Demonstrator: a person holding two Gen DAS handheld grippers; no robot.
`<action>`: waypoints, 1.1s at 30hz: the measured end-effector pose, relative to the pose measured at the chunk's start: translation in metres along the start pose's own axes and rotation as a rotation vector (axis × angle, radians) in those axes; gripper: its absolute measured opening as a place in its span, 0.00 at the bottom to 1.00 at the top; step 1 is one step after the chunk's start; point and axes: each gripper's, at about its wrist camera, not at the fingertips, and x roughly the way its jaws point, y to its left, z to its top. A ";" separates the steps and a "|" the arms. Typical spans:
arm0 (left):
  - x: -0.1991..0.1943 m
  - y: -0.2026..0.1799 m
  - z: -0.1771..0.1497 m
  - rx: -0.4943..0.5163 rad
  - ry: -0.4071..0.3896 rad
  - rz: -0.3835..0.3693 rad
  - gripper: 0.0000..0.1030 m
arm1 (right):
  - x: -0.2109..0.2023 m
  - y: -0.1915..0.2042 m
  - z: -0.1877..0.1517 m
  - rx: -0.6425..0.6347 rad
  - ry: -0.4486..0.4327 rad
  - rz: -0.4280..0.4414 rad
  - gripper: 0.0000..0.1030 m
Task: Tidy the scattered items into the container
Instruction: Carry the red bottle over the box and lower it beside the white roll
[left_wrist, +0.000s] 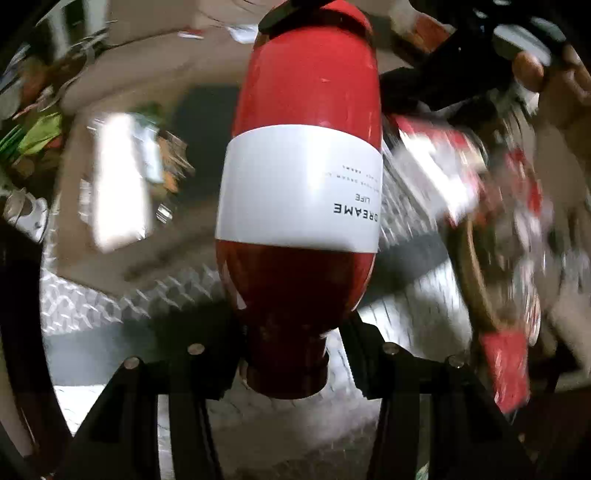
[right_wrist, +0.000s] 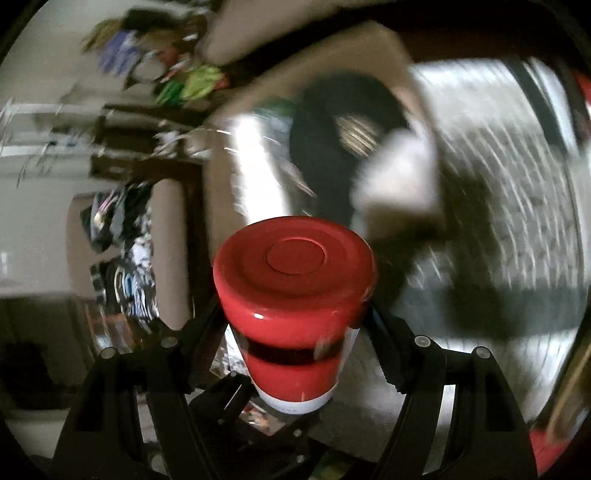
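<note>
Left wrist view: a red bottle (left_wrist: 303, 192) with a white label band is seen lengthwise, running away from the camera. Its narrow neck end sits between the two black fingers of the left gripper (left_wrist: 291, 354), which appear closed against it. At the bottle's far end, a dark part of the right gripper (left_wrist: 291, 14) is seen touching its top. The person's hand (left_wrist: 554, 70) is visible at the upper right. Beneath the bottle, a beige container (left_wrist: 85, 92) is seen, blurred; a bright white packet (left_wrist: 118, 181) lies inside it, with other contents too smeared to name. Red and white packaging (left_wrist: 461, 173) lies blurred to the right on a patterned grey worktop (left_wrist: 96, 306).

Right wrist view: the same bottle (right_wrist: 295, 302) is seen end-on, its flat red base facing the camera. It is held between the fingers of the right gripper (right_wrist: 295, 325), closed on its body. Below it, black parts of the other gripper can be made out. Behind, the beige container (right_wrist: 369, 44) is seen with a dark item and a white item inside, both blurred. More beige bins holding mixed clutter stand to the left.

The bottle is judged rigid, smooth and glossy, so likely slippery; its weight cannot be told. The straight labelled middle is judged a surer hold than the rounded ends.
</note>
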 end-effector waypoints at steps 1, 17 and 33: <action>-0.001 0.013 0.013 -0.031 -0.011 0.007 0.48 | 0.006 0.017 0.020 -0.032 0.003 -0.007 0.69; 0.124 0.149 0.087 -0.244 0.237 0.022 0.44 | 0.201 0.056 0.179 -0.105 0.088 -0.262 0.69; 0.106 0.162 0.079 -0.345 0.104 -0.066 0.48 | 0.162 0.056 0.173 -0.219 -0.045 -0.138 0.33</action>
